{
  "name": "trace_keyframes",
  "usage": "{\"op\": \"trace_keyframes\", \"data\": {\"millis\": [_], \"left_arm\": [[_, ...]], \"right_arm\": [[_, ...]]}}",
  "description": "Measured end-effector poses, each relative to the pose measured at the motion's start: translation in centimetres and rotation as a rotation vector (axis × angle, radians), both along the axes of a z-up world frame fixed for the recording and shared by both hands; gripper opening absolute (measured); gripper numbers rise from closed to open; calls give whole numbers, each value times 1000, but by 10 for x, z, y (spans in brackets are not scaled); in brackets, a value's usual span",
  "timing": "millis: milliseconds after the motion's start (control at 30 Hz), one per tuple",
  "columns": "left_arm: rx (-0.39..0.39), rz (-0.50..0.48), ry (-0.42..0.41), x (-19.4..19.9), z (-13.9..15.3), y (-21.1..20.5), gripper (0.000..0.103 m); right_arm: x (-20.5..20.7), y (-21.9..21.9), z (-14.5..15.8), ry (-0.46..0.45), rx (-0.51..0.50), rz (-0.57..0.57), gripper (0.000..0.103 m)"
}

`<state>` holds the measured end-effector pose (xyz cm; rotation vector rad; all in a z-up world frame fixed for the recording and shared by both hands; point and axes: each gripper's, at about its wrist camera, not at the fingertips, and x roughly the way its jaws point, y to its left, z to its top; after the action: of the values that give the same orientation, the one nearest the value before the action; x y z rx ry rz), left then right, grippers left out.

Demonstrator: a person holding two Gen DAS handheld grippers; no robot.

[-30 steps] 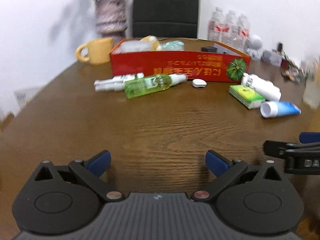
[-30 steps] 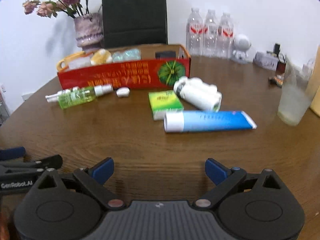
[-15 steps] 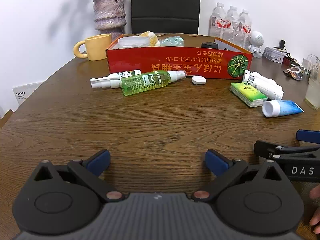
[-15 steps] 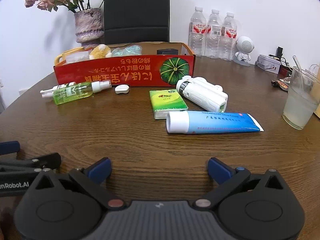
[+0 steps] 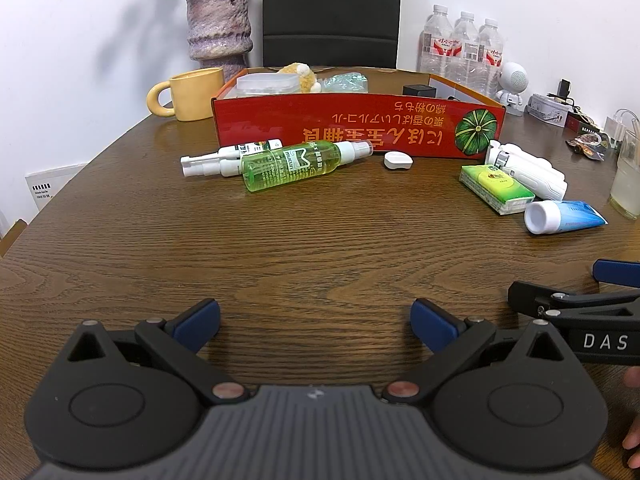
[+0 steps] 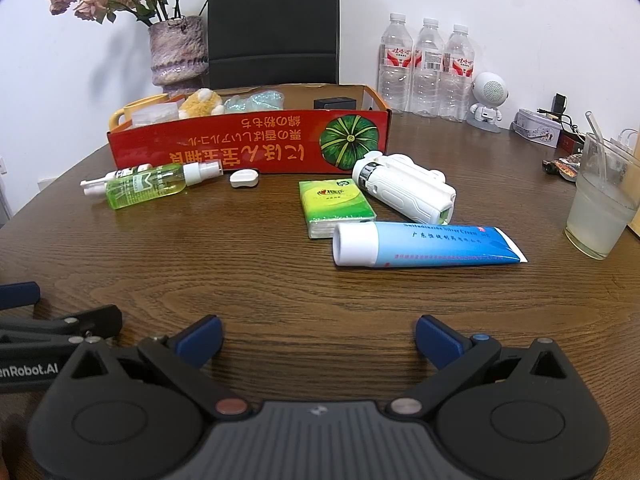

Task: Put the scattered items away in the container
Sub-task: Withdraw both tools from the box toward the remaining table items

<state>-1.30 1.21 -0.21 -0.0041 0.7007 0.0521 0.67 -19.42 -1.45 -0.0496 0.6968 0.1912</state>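
Waiting grippers: the left gripper (image 5: 315, 322) and the right gripper (image 6: 318, 338) are hovering low over the near edge of the wooden table (image 5: 280, 248), both with fingers spread wide and holding nothing.
White spray pen (image 5: 218, 159): it is lying flat at the far left of the row, touching the green bottle; it is probably light and thin, so a pinch across the barrel seems best.
Green spray bottle (image 5: 296, 164): it is lying on its side just before the red box; smooth, round plastic is likely slipping or rolling, so gripping across the mid-body looks safest.
Small white case (image 6: 245, 178): it is sitting close to the box wall; low and rounded, it is likely slick and hard to catch.
Green tissue pack (image 6: 335, 206): it is resting flat, touching the tube's cap; soft and light, it is likely squashing under a squeeze.
White device (image 6: 404, 190): it is lying just behind the pack; rigid, probably the heaviest, best taken across its narrow width.
Blue tube (image 6: 428, 245): nearest the right gripper; the body is soft, so the stiff white cap end looks firmer.
Red box (image 6: 248, 144): it is standing open behind all of them, already holding a few things.
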Motion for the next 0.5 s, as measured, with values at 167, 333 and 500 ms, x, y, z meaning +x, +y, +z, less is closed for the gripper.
{"op": "trace_keyframes", "data": {"millis": [167, 333, 500], "left_arm": [[0, 0, 0, 0, 0, 0, 103], [0, 1, 0, 0, 0, -1, 103], [0, 0, 0, 0, 0, -1, 103]], "right_arm": [[0, 0, 0, 0, 0, 1, 103], [0, -1, 0, 0, -1, 2, 103], [-1, -1, 1, 0, -1, 1, 103]]}}
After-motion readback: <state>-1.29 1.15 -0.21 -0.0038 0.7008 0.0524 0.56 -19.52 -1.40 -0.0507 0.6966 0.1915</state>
